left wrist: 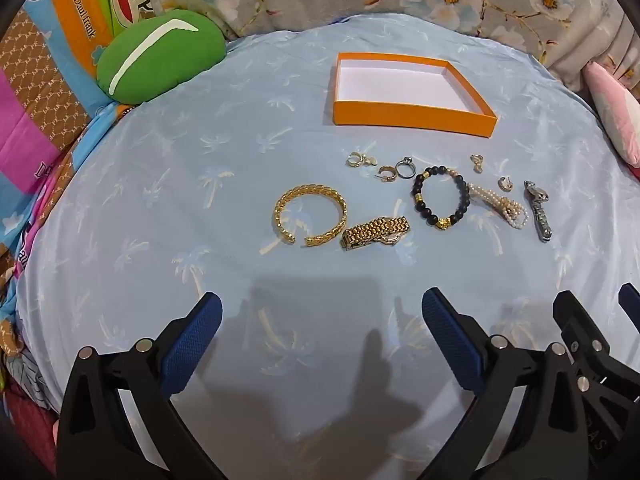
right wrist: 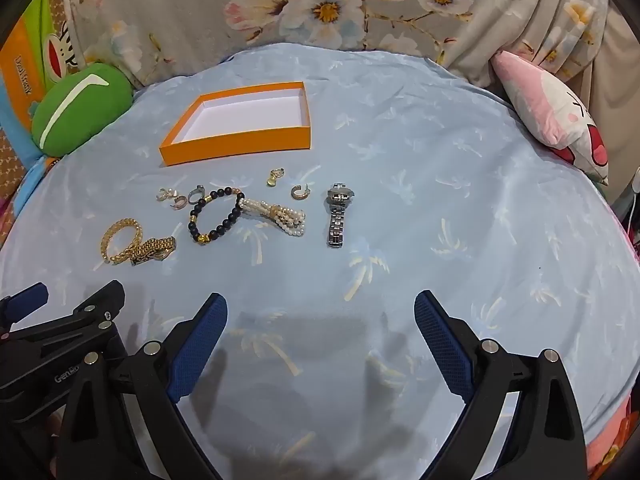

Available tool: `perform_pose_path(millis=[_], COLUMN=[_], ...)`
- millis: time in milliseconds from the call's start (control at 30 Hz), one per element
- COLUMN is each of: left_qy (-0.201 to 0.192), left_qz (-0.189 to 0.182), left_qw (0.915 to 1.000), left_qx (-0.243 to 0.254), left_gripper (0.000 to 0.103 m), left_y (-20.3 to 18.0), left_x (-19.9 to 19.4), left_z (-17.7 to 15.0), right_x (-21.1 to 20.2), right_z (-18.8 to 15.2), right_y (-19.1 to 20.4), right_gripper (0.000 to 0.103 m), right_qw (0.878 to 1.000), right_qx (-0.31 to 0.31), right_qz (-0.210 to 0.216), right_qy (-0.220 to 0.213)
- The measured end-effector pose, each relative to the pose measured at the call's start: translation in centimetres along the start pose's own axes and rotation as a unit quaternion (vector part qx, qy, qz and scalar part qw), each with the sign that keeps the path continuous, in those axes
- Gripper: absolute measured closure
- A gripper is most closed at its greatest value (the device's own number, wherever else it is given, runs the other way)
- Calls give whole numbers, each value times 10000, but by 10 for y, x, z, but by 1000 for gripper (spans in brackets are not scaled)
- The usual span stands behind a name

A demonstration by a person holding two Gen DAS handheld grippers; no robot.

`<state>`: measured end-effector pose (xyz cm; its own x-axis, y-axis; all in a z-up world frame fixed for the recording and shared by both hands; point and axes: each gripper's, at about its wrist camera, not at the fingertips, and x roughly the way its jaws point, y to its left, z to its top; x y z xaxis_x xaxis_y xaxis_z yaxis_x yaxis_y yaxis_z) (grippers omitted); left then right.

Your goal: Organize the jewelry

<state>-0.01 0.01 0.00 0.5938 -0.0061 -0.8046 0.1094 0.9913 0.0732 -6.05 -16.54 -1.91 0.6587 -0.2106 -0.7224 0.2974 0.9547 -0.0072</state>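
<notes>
An empty orange box [left wrist: 412,118] [right wrist: 236,145] sits on the blue cloth. In front of it lie a gold bangle [left wrist: 310,214] [right wrist: 120,240], a gold watch [left wrist: 376,232] [right wrist: 154,250], a black bead bracelet [left wrist: 440,196] [right wrist: 216,216], a pearl bracelet [left wrist: 500,206] [right wrist: 276,214], a silver watch [left wrist: 538,210] [right wrist: 338,214], a silver ring [left wrist: 405,168] [right wrist: 196,194] and several small earrings [left wrist: 358,159]. My left gripper [left wrist: 320,316] is open and empty, near of the gold pieces. My right gripper [right wrist: 320,316] is open and empty, near of the silver watch.
A green cushion [left wrist: 160,54] [right wrist: 78,106] lies at the back left and a pink cushion [right wrist: 552,112] at the back right. Floral fabric [right wrist: 320,4] rises behind the cloth. Each gripper shows in the other's view at the bottom corner.
</notes>
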Motion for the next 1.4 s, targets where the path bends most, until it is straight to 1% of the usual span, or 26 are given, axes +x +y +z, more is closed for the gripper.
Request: perform_pose_path(millis=[133, 200, 300, 367, 500, 667, 1400], left_qy=[-102, -266, -115, -167, -148, -17, -93], left_qz=[-32, 47, 47, 50, 71, 72, 123], left_qw=[9999, 9996, 9999, 9998, 9999, 9999, 9999], left_qx=[-38, -45, 5, -36, -40, -103, -47], left_gripper=[6, 6, 6, 6, 6, 5, 5], left_y=[1, -3, 0, 1, 3, 5, 3], left_x=[-3, -7, -5, -6, -6, -2, -3], left_z=[-2, -9, -1, -1, 0, 0, 0], right_x=[2, 1, -2, -1, 0, -3, -2], right_z=[0, 0, 0, 0, 0, 0, -1], right_y=[-1, 1, 1, 0, 0, 4, 5], right_gripper=[10, 10, 10, 10, 10, 10, 10], right_qw=[10000, 10000, 10000, 10000, 10000, 10000, 10000], right_qx=[3, -32, -21, -14, -10, -35, -25], right_qz=[-18, -46, -26, 0, 3, 17, 42], right_qy=[37, -6, -15, -12, 1, -4, 11])
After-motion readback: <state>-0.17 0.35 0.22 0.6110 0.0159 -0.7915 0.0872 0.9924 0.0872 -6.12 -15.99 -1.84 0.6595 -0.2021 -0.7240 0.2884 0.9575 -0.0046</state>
